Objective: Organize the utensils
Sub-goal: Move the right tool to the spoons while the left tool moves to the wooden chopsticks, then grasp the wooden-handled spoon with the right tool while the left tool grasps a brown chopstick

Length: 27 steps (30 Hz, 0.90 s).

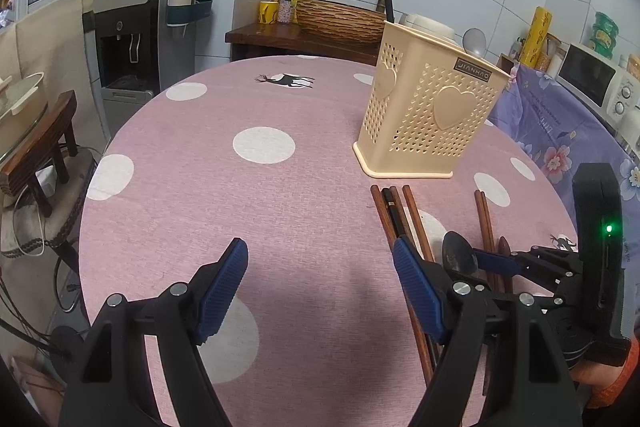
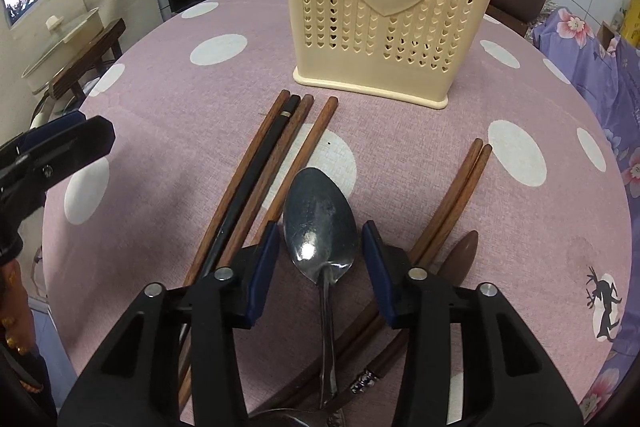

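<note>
A cream perforated utensil holder (image 1: 430, 115) with heart shapes stands upright on the pink dotted tablecloth; it also shows in the right wrist view (image 2: 390, 3). In front of it lie several wooden chopsticks (image 2: 248, 183), one black chopstick (image 2: 256, 171), a pair of chopsticks (image 2: 460, 195), a brown wooden spoon (image 2: 464, 255) and a metal spoon (image 2: 320, 223). My right gripper (image 2: 320, 247) is open, its pads either side of the metal spoon's bowl, not touching it. My left gripper (image 1: 320, 259) is open and empty above bare cloth, left of the chopsticks (image 1: 404, 219).
The round table (image 1: 260, 147) drops off at its left and near edges. A flowered purple cloth (image 1: 560, 131) lies at the right. A water dispenser (image 1: 128, 39), a wooden stool (image 1: 40, 147) and a counter with a wicker basket (image 1: 340, 19) stand beyond.
</note>
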Available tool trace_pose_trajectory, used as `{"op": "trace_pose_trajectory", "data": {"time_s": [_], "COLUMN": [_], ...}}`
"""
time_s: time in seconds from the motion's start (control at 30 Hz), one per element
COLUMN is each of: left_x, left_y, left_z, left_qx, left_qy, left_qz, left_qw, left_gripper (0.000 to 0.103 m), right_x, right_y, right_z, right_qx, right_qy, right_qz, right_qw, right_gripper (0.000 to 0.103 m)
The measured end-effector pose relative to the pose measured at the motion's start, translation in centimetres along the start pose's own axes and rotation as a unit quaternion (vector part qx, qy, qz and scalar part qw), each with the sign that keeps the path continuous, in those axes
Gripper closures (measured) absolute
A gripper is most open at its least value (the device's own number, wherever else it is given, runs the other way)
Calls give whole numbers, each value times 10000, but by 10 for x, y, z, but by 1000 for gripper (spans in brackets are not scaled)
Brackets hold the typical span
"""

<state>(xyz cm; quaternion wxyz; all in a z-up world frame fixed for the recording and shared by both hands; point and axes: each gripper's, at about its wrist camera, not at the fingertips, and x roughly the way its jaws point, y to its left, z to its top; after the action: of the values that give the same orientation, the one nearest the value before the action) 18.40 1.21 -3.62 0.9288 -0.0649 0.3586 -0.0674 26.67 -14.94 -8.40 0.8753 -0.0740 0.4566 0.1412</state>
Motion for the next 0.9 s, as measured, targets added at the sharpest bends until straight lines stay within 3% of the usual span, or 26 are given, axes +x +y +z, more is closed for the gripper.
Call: {"op": "trace_pose_trajectory", "data": {"time_s": [0.2,0.4,0.6,0.73,0.8,0.9], "left_x": [4,10,34,50,56,61], "left_y": [-5,-16,-38,-49,-51,-53], "left_z": [-1,-1,-1,-3,-2,0], "left_qx": [50,164,449,613,626,662], "left_qy": [70,192,593,744,788,839], "left_qz": [-35,-170,-352,-249,-198,-162], "left_qw": [10000,9995,9966,9950,9947,9941], "left_gripper": [29,31,50,59,63,66], "right_x": [-3,-42,-93,-106,-110,-114], "right_y": [-6,-29,-60,-75,-80,-82], "right_z": [-1,-4,-20,-26,-29,-31], "right_qx": [185,560,1054,1294,1351,1376], "right_qy": [-107,-751,-1530,-1719,-1762,-1816], "right_qz": [194,418,350,307,321,299], "right_qw": [9996,9947,9820,9761,9745,9732], "right_gripper": [66,66,67,68,86,85]}}
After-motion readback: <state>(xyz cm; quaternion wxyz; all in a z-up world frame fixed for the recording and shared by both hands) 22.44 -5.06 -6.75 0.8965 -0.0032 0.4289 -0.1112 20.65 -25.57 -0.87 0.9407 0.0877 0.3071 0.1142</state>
